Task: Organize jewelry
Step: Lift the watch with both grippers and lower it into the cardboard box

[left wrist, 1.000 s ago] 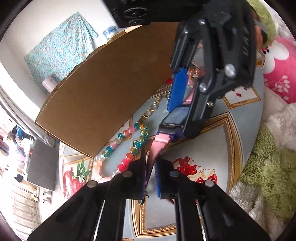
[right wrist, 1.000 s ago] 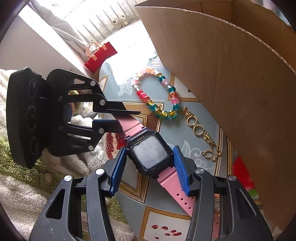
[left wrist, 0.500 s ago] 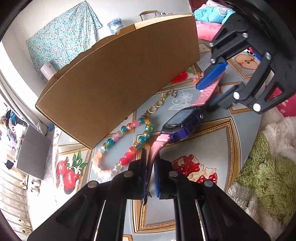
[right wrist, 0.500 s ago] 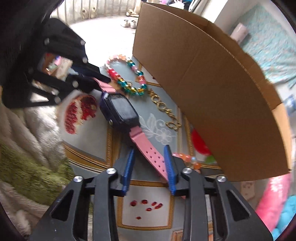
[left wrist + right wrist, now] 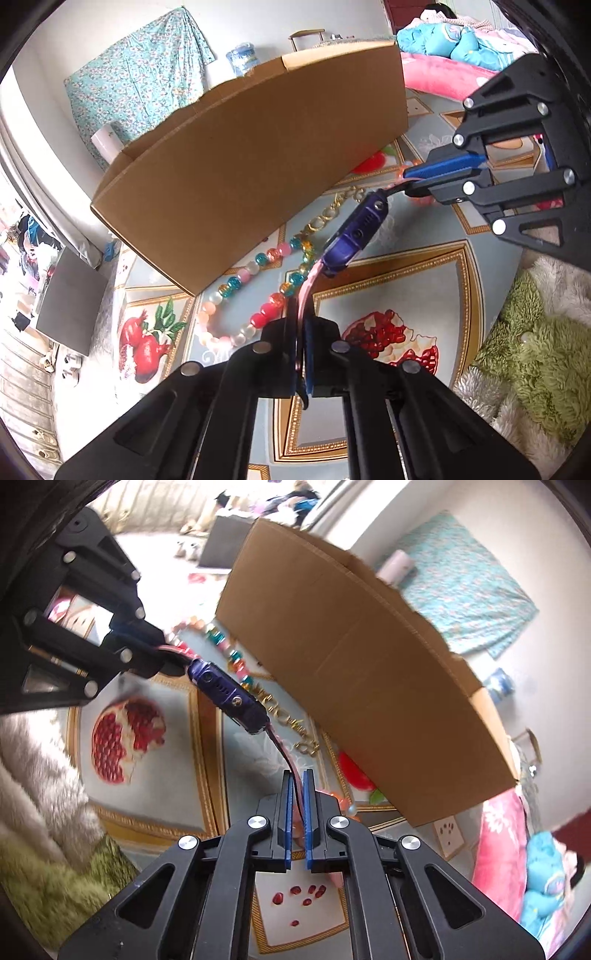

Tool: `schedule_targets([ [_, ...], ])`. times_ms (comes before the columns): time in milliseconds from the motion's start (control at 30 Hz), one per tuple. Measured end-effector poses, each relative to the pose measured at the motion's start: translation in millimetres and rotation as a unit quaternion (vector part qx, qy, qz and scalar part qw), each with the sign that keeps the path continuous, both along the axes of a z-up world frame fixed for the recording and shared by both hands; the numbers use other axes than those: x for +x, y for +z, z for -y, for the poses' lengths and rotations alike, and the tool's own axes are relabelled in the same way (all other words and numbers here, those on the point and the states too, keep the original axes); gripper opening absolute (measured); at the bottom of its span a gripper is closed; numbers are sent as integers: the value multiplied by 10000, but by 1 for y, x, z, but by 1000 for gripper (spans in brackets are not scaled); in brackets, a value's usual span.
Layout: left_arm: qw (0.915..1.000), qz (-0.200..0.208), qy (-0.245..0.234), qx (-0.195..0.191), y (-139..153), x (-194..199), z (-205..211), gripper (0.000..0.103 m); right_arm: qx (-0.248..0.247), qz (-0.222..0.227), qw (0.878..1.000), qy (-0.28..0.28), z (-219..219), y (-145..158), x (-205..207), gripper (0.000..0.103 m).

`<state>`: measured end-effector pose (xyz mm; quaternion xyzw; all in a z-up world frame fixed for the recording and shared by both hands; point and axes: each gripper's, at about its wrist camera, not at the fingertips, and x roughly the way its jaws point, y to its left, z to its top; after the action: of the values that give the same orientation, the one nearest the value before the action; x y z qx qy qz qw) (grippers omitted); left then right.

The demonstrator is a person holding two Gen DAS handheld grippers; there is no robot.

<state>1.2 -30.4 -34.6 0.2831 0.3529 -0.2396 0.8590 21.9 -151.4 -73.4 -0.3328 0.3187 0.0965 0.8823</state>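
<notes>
Watch [image 5: 360, 229] hangs edge-up between both tongs above the patterned desk [image 5: 406, 295]: left tongs [image 5: 303, 332] clench one pink strap, right tongs [image 5: 297, 797] have just closed onto the other, beside the cardboard box [image 5: 251, 177] and bead necklace [image 5: 258, 295].

Wall [image 5: 66, 48]: white, hung with teal floral cloth [image 5: 140, 74].
Floor covering: grey mat [image 5: 406, 295], gold borders, pomegranate prints.
Edges: green-white shaggy rug [image 5: 535, 350].
Light: bright daylight.

One watch [image 5: 356, 229], one beaded necklace [image 5: 258, 295], one gold chain [image 5: 325, 218], one cardboard box [image 5: 258, 158], two grippers
</notes>
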Motion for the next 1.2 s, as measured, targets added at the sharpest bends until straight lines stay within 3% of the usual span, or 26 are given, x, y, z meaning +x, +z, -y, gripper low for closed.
schedule_targets([
  [200, 9992, 395, -8, -37, 23, -13, -1, 3, 385, 477, 9976, -310, 4, 23, -10, 1],
  [400, 9954, 933, 29, -212, 58, -27, 0, 3, 341, 1228, 9910, -419, 2, 57, -32, 1],
  [633, 9799, 1940, 13, -466, 112, -30, 1, 3, 27, 2520, 9670, -386, 7, 119, -43, 1],
  [767, 9734, 2210, 38, -603, 140, -5, 5, 3, 78, 2856, 9579, -295, 3, 148, -19, 1],
  [867, 9751, 2118, 132, -647, 151, 24, 9, 3, 343, 2536, 9666, -142, 15, 161, 14, 1],
  [967, 9844, 1552, 272, -786, 158, 65, 10, 3, 815, 1720, 9817, 1, 31, 170, 66, 1],
  [1100, 9953, 424, 396, -777, 150, 125, 19, 3, 1326, 341, 9906, 74, 42, 165, 138, 1],
  [1200, 9935, -565, 574, -799, 133, 168, 21, 3, 1596, -796, 9840, -18, 53, 148, 181, 1],
])
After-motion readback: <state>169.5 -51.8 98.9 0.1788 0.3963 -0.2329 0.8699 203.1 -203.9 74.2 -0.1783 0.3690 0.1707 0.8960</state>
